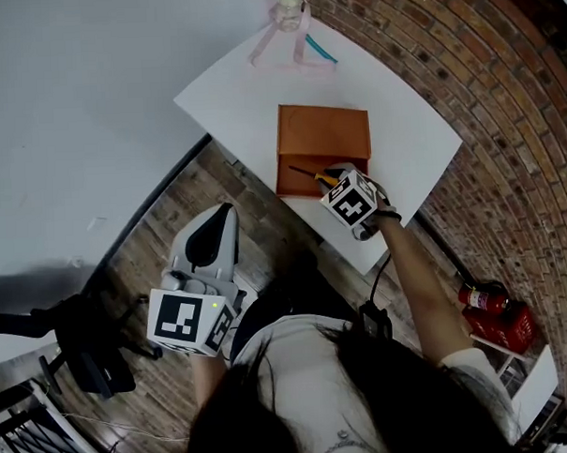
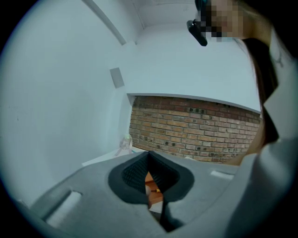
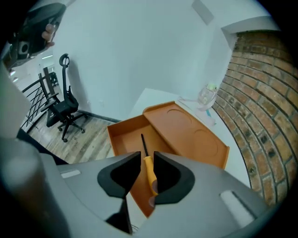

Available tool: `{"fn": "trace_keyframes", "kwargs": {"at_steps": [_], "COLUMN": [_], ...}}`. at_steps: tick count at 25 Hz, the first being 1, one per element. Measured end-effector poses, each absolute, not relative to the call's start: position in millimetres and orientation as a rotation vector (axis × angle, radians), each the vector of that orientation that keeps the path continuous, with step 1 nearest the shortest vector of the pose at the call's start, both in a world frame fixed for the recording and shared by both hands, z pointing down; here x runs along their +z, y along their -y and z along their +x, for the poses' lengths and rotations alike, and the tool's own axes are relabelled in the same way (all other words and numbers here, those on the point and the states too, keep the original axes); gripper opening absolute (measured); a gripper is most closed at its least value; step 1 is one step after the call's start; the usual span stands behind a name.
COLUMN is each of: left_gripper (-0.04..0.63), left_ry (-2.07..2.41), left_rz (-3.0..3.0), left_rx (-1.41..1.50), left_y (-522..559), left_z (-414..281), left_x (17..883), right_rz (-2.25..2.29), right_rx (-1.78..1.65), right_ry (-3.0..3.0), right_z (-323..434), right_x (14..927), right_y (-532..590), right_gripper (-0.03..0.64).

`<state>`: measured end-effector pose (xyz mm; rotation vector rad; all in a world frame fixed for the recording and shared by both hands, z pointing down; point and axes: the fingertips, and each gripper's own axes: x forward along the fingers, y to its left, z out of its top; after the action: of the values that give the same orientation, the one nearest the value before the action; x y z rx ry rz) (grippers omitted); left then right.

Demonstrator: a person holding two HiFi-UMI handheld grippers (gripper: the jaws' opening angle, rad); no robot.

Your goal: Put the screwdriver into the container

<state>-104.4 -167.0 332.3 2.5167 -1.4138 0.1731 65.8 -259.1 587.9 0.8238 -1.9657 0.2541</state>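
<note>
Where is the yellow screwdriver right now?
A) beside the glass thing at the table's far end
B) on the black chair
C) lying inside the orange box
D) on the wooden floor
C: the right gripper view shows the screwdriver lying on the bottom of the open orange box.

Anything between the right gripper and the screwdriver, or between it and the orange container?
Nothing visible. The yellow-handled, black-shafted screwdriver already lies in the open compartment of the flat orange container. The right gripper stands directly over it with its jaws open.

White table point(image 1: 400, 103) beside brick wall point(image 1: 503, 89); black office chair point(image 3: 63, 109) on wood floor point(image 1: 170, 207); red extinguisher point(image 1: 484, 298).
</note>
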Motion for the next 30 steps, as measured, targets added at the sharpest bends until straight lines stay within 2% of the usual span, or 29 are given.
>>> {"fn": "trace_keyframes", "kwargs": {"at_steps": [12,30], "left_gripper": [0.002,0.002], "left_ry": [1.296,1.086], "left_rz": [2.637,2.784], "left_rx": [0.142,0.099], "left_y": [140.5,109.3], "left_z": [-102.2,-102.8], "left_x": [322.1,310.1], "right_rz": [1.135,1.470], "right_rx": [0.312,0.209], "right_ry": [2.097,2.163], "right_z": [60.1,42.1], "right_x": [520.3,429.4], "right_y": [218.7,145.7], "right_gripper": [0.077,0.040]}}
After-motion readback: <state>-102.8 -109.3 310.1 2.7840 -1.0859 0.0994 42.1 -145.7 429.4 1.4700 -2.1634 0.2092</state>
